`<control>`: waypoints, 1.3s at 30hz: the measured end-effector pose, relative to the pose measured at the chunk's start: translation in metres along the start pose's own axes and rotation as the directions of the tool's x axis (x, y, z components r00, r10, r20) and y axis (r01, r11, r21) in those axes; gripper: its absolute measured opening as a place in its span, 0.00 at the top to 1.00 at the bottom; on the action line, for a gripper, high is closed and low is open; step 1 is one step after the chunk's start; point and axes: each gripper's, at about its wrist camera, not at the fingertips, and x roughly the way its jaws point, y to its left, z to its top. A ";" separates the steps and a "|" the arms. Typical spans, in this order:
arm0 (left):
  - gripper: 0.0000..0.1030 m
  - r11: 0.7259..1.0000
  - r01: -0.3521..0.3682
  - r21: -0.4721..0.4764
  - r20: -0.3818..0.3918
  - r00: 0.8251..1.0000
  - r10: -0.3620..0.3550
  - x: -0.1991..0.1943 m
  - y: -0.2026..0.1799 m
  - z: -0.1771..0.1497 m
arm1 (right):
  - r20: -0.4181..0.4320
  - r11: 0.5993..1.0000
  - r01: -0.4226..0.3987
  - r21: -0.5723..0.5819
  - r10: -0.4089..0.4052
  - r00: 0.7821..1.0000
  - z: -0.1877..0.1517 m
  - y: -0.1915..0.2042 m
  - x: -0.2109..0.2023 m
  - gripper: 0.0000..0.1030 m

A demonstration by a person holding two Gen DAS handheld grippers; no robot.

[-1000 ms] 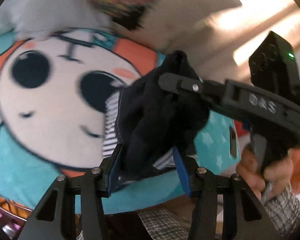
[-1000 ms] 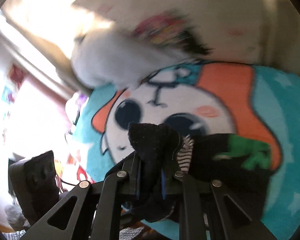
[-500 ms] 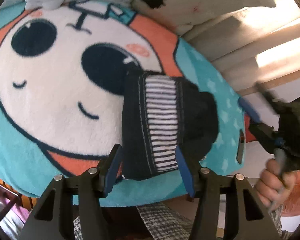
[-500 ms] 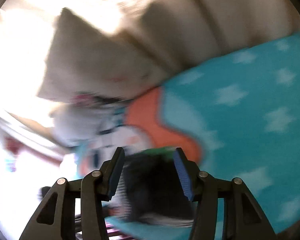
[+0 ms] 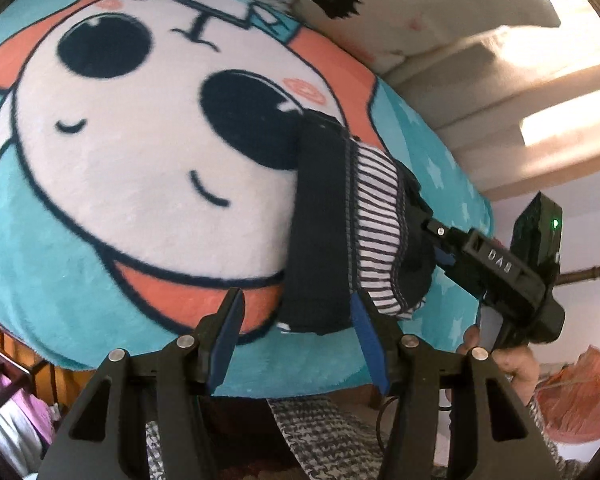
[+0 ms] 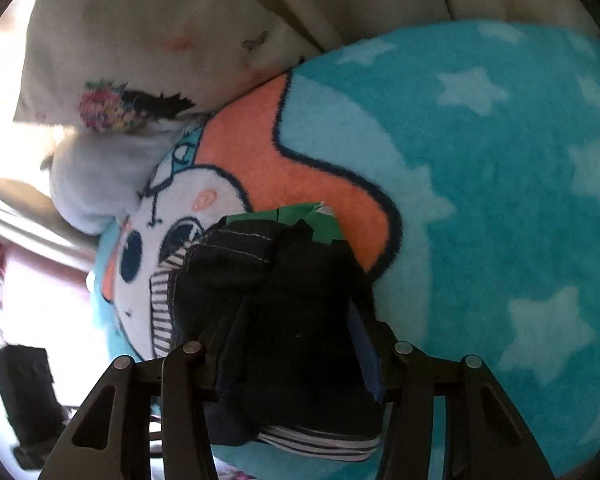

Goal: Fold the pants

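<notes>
The dark pants (image 5: 324,232), with a striped black-and-white waistband (image 5: 374,224), lie folded in a small bundle on the cartoon-face blanket (image 5: 132,152). My left gripper (image 5: 296,344) is open, its blue pads just short of the bundle's near end. In the left wrist view my right gripper (image 5: 424,220) reaches in from the right and touches the bundle's right side. In the right wrist view the pants (image 6: 284,304) fill the space between the wide-apart fingers of my right gripper (image 6: 288,360); a green patch (image 6: 300,220) shows at the bundle's far edge.
A white pillow (image 6: 140,36) and a white plush (image 6: 96,176) lie at the blanket's far end. The teal blanket with stars (image 6: 500,184) spreads to the right. The blanket's front edge (image 5: 260,384) drops off close to my left gripper.
Both grippers let go of the pants and opened. The bundle now lies on the blanket. My right gripper swung away, then came back around the bundle's right side.
</notes>
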 end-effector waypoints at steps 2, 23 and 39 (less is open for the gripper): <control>0.48 1.000 -0.003 -0.008 0.008 1.000 0.003 -0.004 0.004 0.000 | 0.010 1.000 0.014 -0.004 -0.014 1.000 0.000 0.007 0.002 0.47; 0.48 0.991 -0.093 -0.101 -0.003 0.996 0.094 -0.009 0.005 -0.011 | -0.010 0.940 0.268 -0.210 -0.276 0.961 -0.025 0.017 -0.037 0.67; 0.48 0.996 -0.004 -0.091 0.103 0.995 0.013 -0.012 0.007 0.004 | 0.114 1.000 -0.019 0.017 0.017 0.993 -0.009 -0.031 -0.053 0.32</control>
